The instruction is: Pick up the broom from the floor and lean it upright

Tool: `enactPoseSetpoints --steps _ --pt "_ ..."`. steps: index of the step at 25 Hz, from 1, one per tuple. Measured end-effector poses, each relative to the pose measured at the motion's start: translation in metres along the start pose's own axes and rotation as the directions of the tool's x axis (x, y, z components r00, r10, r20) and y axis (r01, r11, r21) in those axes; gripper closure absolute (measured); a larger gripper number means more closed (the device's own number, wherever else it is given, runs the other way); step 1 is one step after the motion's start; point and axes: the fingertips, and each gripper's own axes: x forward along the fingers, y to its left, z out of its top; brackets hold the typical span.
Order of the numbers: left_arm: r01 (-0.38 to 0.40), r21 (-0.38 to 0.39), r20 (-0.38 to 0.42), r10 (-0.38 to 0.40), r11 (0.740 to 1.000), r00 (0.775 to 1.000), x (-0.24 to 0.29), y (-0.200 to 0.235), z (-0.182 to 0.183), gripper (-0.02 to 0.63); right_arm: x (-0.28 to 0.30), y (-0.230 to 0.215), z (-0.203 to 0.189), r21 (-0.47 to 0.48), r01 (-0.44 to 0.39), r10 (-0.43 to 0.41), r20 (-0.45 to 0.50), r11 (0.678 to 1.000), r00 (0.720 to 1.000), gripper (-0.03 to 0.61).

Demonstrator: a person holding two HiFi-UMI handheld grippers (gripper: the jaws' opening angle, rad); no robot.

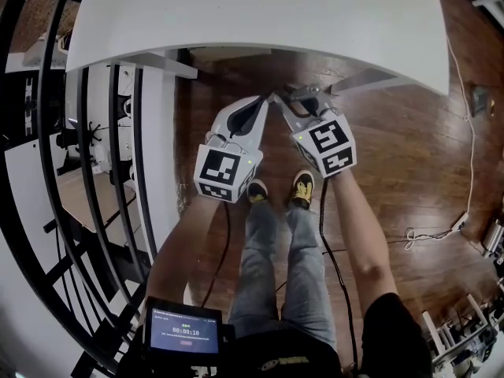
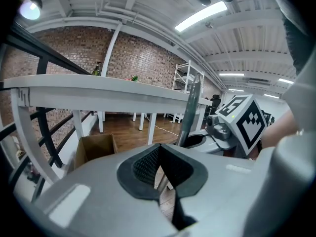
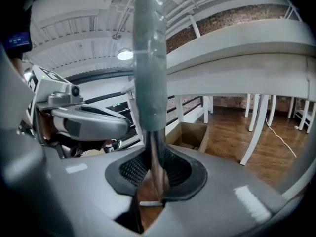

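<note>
Although its head shows in no view, the broom [image 3: 148, 58] already stands near upright at 12 o'clock in the right gripper view; a grey-green sleeve tops a thin bright metal shaft. The right gripper [image 3: 150, 177] pinches that bare shaft just below the sleeve, pads pressed on either side; the left gripper [image 2: 159, 169] holds its jaws a narrow slit apart with nothing in them, the pole rising at its 1 o'clock. I judge the pole light and stiff but top-long, so it will want to swing; polished metal may slip or twist in the pads, and the sleeve looks the surer hold. In the head view the white table [image 1: 236, 22] edge runs across 12 o'clock, close ahead of both grippers; black railing [image 1: 87, 172] closes off 9 o'clock; open wooden floor [image 1: 394, 156] lies toward 3 o'clock, crossed by a loose cable [image 1: 465, 172]; a cardboard box [image 2: 94, 149] sits under the table.
</note>
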Motion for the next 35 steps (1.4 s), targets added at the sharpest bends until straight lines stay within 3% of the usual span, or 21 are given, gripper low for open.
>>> enactPoseSetpoints --steps 5,12,17,27,30,33,35 --pt "0.010 -0.005 0.012 -0.010 1.000 1.000 0.002 -0.008 0.004 0.597 -0.015 0.002 -0.005 0.049 -0.108 0.114 -0.127 0.993 0.985 0.497" --pt "0.008 -0.015 0.009 -0.008 1.000 1.000 0.000 -0.011 0.000 0.597 -0.021 0.006 -0.019 0.139 -0.210 0.241 -0.265 0.968 0.934 0.495" --pt "0.010 -0.017 0.007 -0.010 1.000 1.000 0.002 -0.012 -0.002 0.597 0.004 -0.008 -0.036 0.202 -0.162 0.216 -0.282 0.966 0.935 0.495" --pt "0.007 -0.018 -0.012 -0.007 1.000 1.000 -0.001 -0.007 -0.011 0.597 0.018 -0.013 -0.034 0.214 -0.107 0.149 -0.192 0.971 0.970 0.491" --pt "0.006 -0.023 -0.013 -0.006 1.000 1.000 -0.001 -0.007 -0.010 0.597 0.017 -0.016 -0.029 0.209 -0.098 0.133 -0.164 0.973 0.977 0.461" --pt "0.004 -0.024 -0.016 -0.005 1.000 1.000 0.000 -0.005 -0.012 0.597 0.021 -0.016 -0.024 0.197 -0.098 0.128 -0.146 0.975 0.981 0.391" --pt "0.008 -0.025 -0.020 -0.008 1.000 1.000 0.002 -0.005 -0.016 0.597 0.023 -0.019 -0.025 0.179 -0.086 0.112 -0.142 0.980 0.984 0.403"
